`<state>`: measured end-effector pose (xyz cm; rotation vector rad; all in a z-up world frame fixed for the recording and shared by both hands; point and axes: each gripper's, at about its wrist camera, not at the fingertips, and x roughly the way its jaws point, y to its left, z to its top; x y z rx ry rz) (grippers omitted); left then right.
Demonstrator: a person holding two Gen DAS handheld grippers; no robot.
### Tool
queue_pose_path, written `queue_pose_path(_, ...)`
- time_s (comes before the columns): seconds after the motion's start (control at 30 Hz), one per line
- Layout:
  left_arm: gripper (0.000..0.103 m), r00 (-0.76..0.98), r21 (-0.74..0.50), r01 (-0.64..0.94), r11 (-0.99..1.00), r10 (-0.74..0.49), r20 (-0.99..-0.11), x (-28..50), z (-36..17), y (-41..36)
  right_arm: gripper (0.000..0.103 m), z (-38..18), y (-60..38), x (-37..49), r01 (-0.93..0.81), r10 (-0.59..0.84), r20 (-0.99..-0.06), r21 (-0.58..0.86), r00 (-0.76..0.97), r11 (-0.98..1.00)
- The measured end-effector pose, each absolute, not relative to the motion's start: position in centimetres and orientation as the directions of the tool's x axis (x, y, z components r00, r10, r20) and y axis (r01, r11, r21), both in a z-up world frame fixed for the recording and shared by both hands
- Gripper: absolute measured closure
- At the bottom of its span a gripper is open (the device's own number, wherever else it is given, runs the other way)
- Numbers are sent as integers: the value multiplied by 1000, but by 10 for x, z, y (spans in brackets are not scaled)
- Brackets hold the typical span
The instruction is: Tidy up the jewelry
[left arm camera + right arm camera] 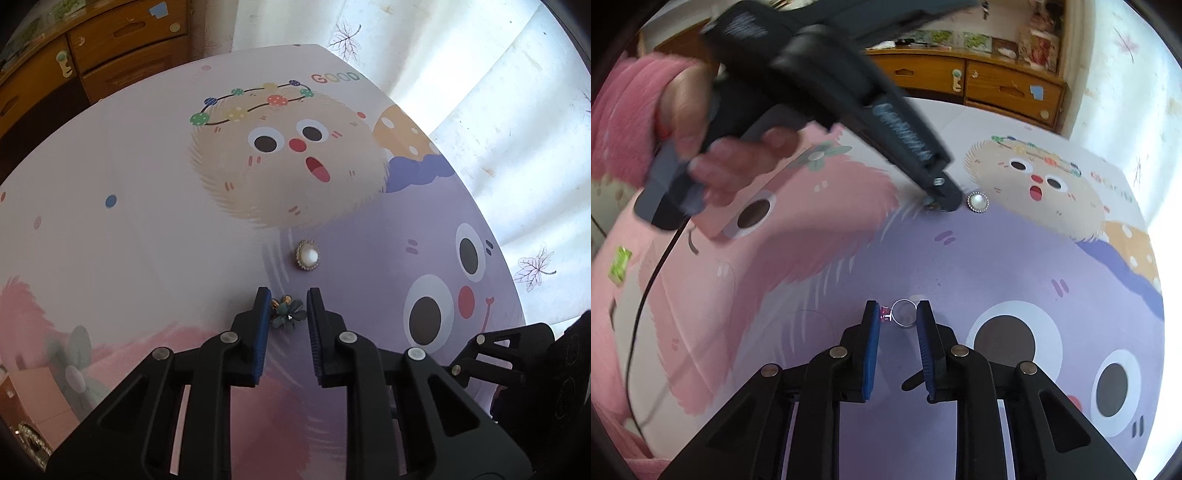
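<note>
A teal flower earring [289, 313] lies on the cartoon table mat between the open fingers of my left gripper [287, 300], touching the left pad. A round pearl brooch [308, 255] lies just beyond it, also in the right wrist view [978, 202]. A silver ring with a pink stone [900, 313] lies between the open fingers of my right gripper [897, 311]. The left gripper's tip [940, 195] shows in the right wrist view, down on the mat beside the brooch.
The printed mat [147, 206] covers the table. A wooden drawer cabinet [110, 48] stands behind it and a white curtain [480, 92] hangs at the far side. A pink box [33, 398] with a sparkly piece [27, 439] is at the lower left. A green gem [619, 266] lies at the left.
</note>
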<state>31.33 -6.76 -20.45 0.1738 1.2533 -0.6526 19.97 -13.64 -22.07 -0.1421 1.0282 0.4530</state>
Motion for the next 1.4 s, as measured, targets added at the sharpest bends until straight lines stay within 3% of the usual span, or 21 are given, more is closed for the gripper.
queue_pose_path(0.1, 86, 169, -228, 511, 829, -357, -919, 304, -197, -58, 83, -220, -139, 202, -416, 298, -856, 109, 423, 903)
queue_pose_path(0.2, 86, 191, -236, 472, 850, -360, -913, 292, -182, -45, 94, -216, -139, 199, -407, 307, -861, 130, 406, 904)
queue_pose_path(0.57, 86, 269, -245, 320, 915, -336, -903, 214, -132, 10, 97, -202, -152, 182, -319, 293, -862, 165, 413, 933)
queue_pose_path(0.93, 86, 294, -283, 230, 931, -344, -892, 137, -110, 68, 97, -182, -172, 157, -6, 428, -791, 473, 438, 881)
queue_pose_path(1.4, 86, 297, -345, 323, 881, -441, -847, 123, -84, 147, 97, -136, -78, 112, 25, 395, -780, 464, 486, 885)
